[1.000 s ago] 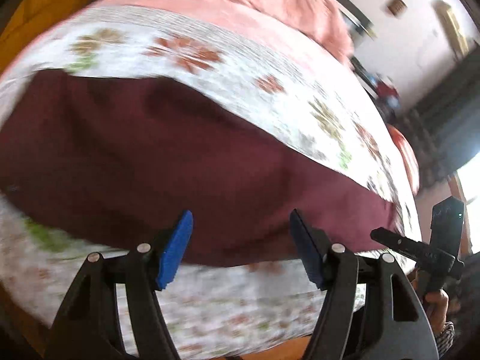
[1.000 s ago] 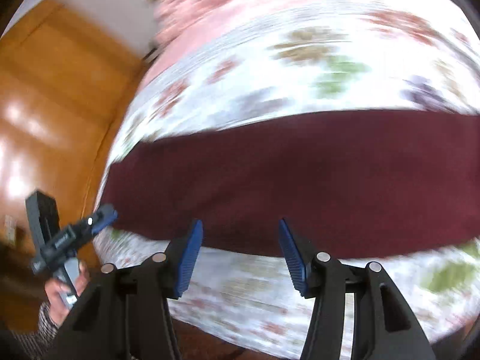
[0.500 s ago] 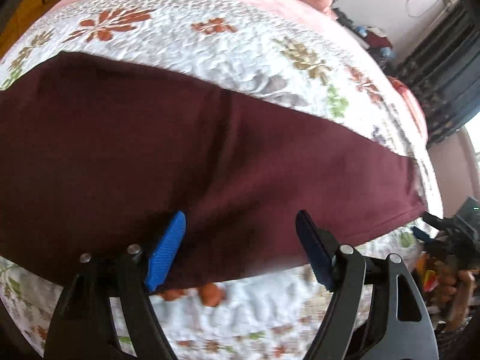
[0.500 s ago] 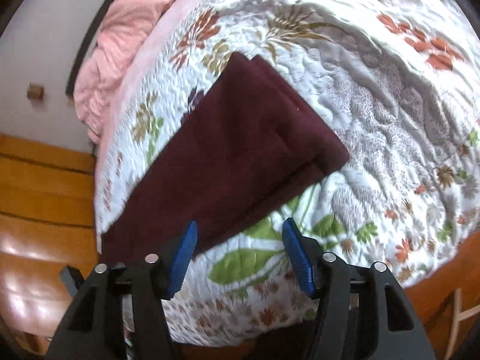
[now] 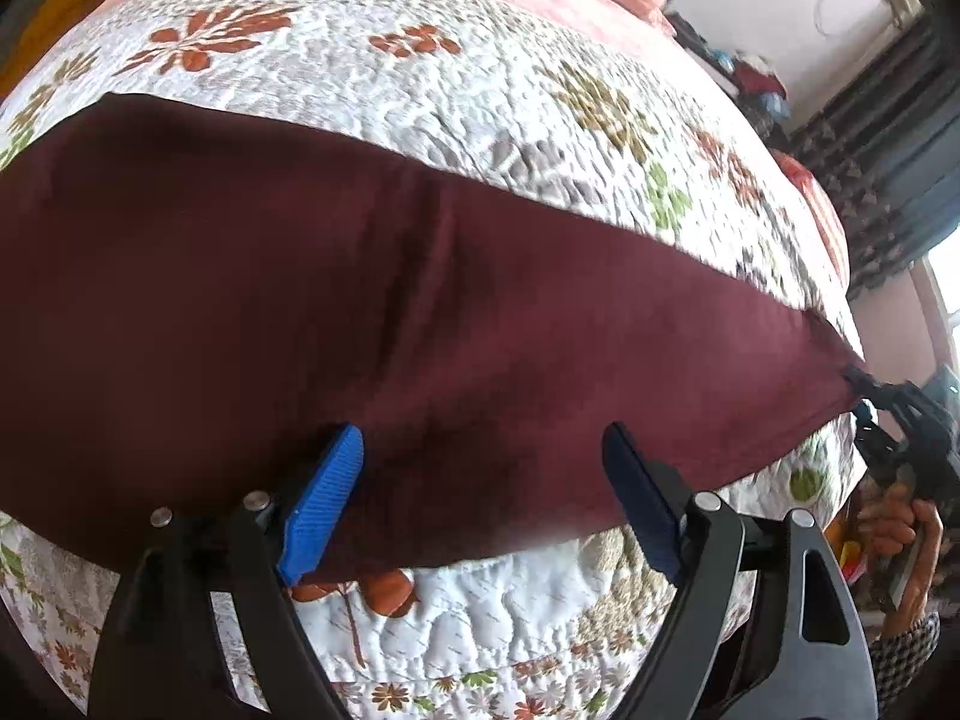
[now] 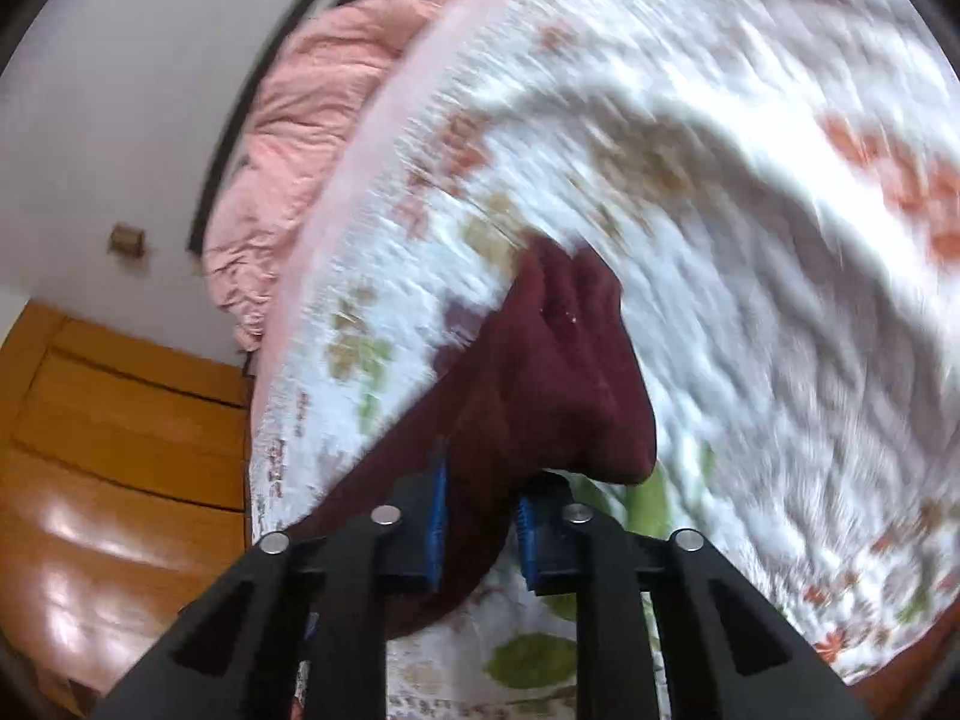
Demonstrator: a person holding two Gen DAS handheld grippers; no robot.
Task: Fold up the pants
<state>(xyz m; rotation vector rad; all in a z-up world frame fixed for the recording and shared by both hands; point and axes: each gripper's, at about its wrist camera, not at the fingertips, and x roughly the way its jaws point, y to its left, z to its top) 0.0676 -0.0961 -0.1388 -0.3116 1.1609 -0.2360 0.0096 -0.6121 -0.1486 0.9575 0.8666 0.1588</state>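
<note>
Nearest the left wrist camera, the left gripper (image 5: 483, 498) hangs over the near long edge of the dark maroon soft-cloth pants (image 5: 384, 324), its blue ribbed pads spread wide and opening further; cloth lies under the gap, but neither pad presses on it. The pants lie as a long flat band across the white quilted bedspread with orange and green flowers (image 5: 492, 102), running from the left of that view to a narrow end at the right, near the bed's corner. There the right gripper (image 6: 477, 525) has that end between its blue pads, and its jaws are closing on the bunched fabric; in the right wrist view the cloth rises from the pads in a soft hump and sags around them. From this I judge the pants light, limp and not slippery: they will drape and drag on the quilt rather than hold a shape, so one pinch point would let the rest trail and skew. The better hold is at an edge or corner where all layers can be taken together, as at the end on the right, with the left gripper taking the near edge so the band stays straight when carried over. Nothing here is fragile; the risk is catching only the top layer or nipping the quilt beneath. Beyond the quilt lies a crumpled pink blanket (image 6: 312, 138) at the head of the bed.
</note>
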